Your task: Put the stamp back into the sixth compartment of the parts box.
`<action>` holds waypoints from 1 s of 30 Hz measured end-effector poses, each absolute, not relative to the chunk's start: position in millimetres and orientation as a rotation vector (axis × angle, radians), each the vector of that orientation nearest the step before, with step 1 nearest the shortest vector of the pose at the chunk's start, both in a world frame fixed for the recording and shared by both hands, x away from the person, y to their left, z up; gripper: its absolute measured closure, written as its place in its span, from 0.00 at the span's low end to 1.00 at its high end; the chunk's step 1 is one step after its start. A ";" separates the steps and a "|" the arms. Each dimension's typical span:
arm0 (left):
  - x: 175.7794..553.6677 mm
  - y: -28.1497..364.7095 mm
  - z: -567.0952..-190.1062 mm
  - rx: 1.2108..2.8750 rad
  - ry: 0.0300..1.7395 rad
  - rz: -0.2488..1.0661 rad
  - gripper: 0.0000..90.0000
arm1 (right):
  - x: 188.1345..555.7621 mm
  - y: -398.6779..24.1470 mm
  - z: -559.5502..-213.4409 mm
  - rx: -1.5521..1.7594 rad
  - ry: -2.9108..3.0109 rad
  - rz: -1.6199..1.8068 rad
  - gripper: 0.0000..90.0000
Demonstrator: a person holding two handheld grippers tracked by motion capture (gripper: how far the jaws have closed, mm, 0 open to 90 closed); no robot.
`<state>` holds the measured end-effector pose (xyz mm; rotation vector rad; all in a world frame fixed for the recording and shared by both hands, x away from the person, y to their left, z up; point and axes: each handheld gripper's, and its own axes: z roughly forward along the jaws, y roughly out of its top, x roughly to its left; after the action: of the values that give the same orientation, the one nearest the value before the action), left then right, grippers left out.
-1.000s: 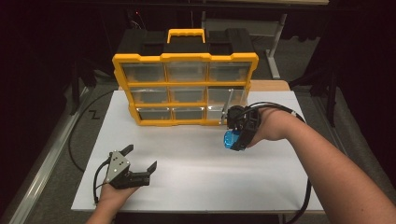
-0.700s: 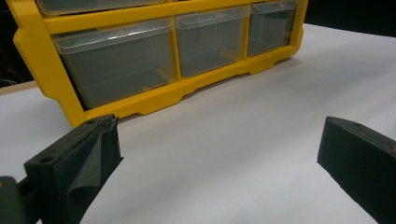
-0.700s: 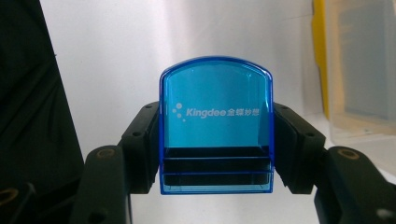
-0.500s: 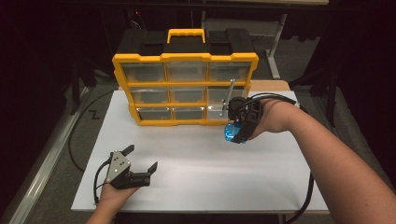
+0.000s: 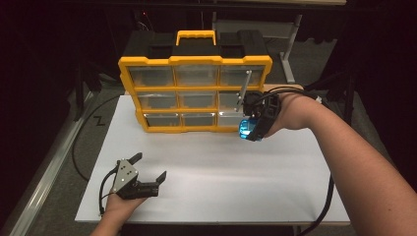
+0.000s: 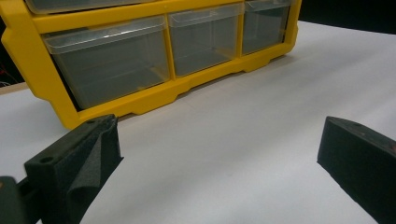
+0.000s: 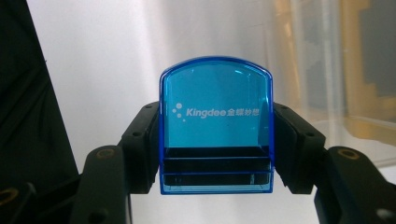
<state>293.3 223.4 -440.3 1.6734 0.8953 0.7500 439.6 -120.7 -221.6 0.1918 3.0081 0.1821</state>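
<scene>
A person works at a white table (image 5: 206, 196) with a two-jaw claw in each hand. At twelve o'clock on the table stands a yellow storage cabinet (image 5: 194, 93) with three rows of clear drawers.

The step in hand looks like putting away a small blue plastic box (image 7: 215, 126). The right claw (image 5: 252, 129) is clamped on it, one black pad pressed against each side, so the jaws stand about half apart with the box filling the gap. White lettering on its clear blue face reads "Kingdee". In the high view the box (image 5: 246, 129) hangs just off the cabinet's lower right corner, at about two o'clock on the table, raised above the surface. A clear drawer (image 5: 236, 105) seems to stand pulled out beside the hand, though blur makes this uncertain.

The next move probably calls for bringing the box over an open drawer on the cabinet's right column, lowering it in level, and only then loosening the grip. The drawer mouth looks narrow, so the box would need squaring up first.

The left claw (image 5: 147, 169) rests at seven o'clock near the table's front edge, jaws wide apart and holding nothing, pointed toward the cabinet's bottom row (image 6: 154, 60).
</scene>
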 end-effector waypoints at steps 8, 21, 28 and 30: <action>293.0 223.6 -440.1 1.669 0.895 0.750 0.00 | 446.3 -117.9 -208.9 0.201 2.982 0.187 0.48; 292.2 224.9 -439.8 1.665 0.890 0.748 0.00 | 467.2 -100.8 -195.1 0.185 2.951 0.181 0.48; 292.2 225.6 -440.1 1.664 0.894 0.747 0.00 | 477.2 -91.7 -193.2 0.186 2.952 0.176 0.48; 292.1 225.8 -440.1 1.663 0.894 0.746 0.00 | 479.3 -89.4 -194.1 0.189 2.949 0.182 0.48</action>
<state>292.1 225.8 -440.1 1.6631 0.8944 0.7464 479.3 -89.4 -194.1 0.1889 2.9492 0.1818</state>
